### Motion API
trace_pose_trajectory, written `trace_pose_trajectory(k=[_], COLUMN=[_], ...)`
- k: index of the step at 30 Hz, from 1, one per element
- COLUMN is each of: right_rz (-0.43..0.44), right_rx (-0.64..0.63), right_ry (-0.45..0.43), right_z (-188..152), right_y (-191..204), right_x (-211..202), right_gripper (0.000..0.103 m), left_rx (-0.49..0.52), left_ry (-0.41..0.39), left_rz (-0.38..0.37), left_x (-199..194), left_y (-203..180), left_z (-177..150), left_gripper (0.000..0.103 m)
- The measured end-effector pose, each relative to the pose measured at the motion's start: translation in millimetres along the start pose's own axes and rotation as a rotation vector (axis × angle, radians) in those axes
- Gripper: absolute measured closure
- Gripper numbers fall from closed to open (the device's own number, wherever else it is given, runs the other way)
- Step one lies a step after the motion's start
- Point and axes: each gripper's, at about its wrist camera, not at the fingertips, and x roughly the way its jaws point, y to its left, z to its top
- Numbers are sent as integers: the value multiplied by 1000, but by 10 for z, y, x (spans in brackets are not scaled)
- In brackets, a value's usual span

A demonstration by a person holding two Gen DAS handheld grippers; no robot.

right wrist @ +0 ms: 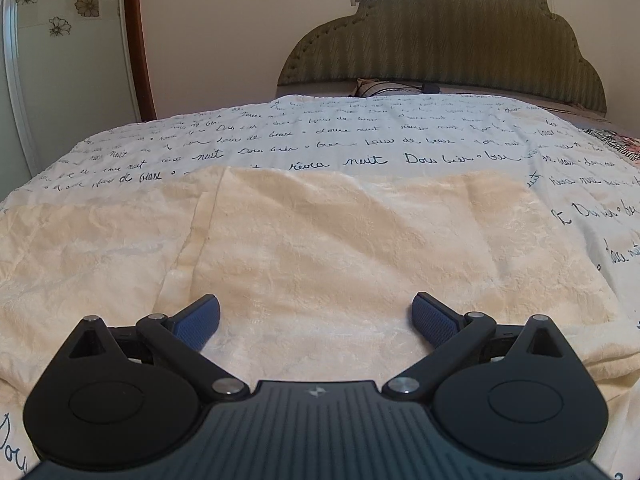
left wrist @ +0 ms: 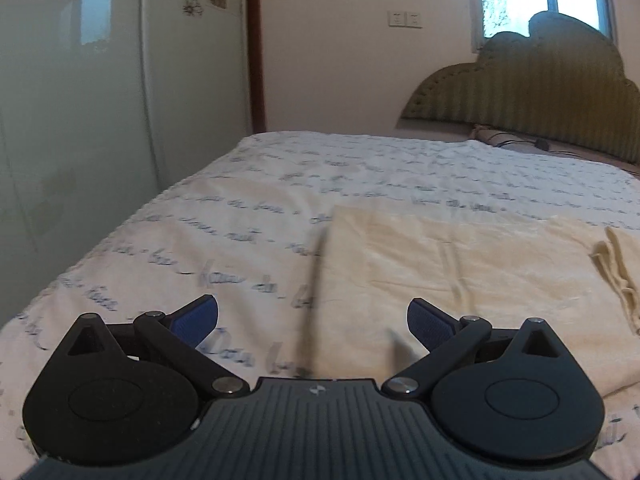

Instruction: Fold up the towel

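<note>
A cream towel lies spread on the bed, with one part folded over so that a doubled edge runs down its left half. In the left wrist view the towel fills the right side, its left edge running toward the camera. My left gripper is open, hovering over that left edge with nothing between its blue pads. My right gripper is open too, low over the towel's near middle, holding nothing.
The bed carries a white cover printed with dark script. A green padded headboard and a pillow stand at the far end. A glossy wardrobe lines the left side, beside a wall with sockets.
</note>
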Motion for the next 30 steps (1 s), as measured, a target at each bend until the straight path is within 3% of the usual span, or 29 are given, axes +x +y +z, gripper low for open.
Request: trace_pose_trajectory(k=[4, 6, 8, 11, 13, 14, 16, 19, 22, 24, 28, 30], right_rz=[1, 2, 3, 0, 91, 135, 227, 335, 354, 358, 390, 363], right_rx=[2, 4, 2, 69, 52, -2, -164, -406, -662, -793, -890, -923], right_ry=[2, 6, 13, -13, -65, -90, -122, -171, -233, -258, -258, -259], right_z=[4, 14, 29, 91, 134, 154, 173, 98, -76, -200, -354, -410], right_y=[-9, -8, -9, 46, 254, 430, 843, 1428, 1915, 2172, 2511, 2642], right_x=[-4, 4, 0, -125, -266, -336, -463, -648, -728, -728, -651, -557], right_gripper=[0, 0, 0, 0, 0, 0, 0, 1, 6, 7, 7, 7], left_rx=[14, -14, -71, -155, -143, -124, -80, -137, -332, -432, -486, -472], left_ry=[-31, -51, -23, 49, 106, 117, 159, 253, 367, 378, 371, 369], left_rz=[311, 370, 243, -77, -229, -262, -257, -275, -406, -439, -468, -480], left_x=[-123, -223, -287, -222, -77, -9, 157, 377, 588, 647, 644, 651], left_y=[542, 753, 868, 748, 511, 401, 195, 220, 491, 640, 736, 702], left_z=[209, 349, 467, 492, 468, 457, 433, 394, 287, 246, 219, 234], left_gripper=[1, 1, 1, 1, 1, 1, 3, 5, 3, 3, 3, 3])
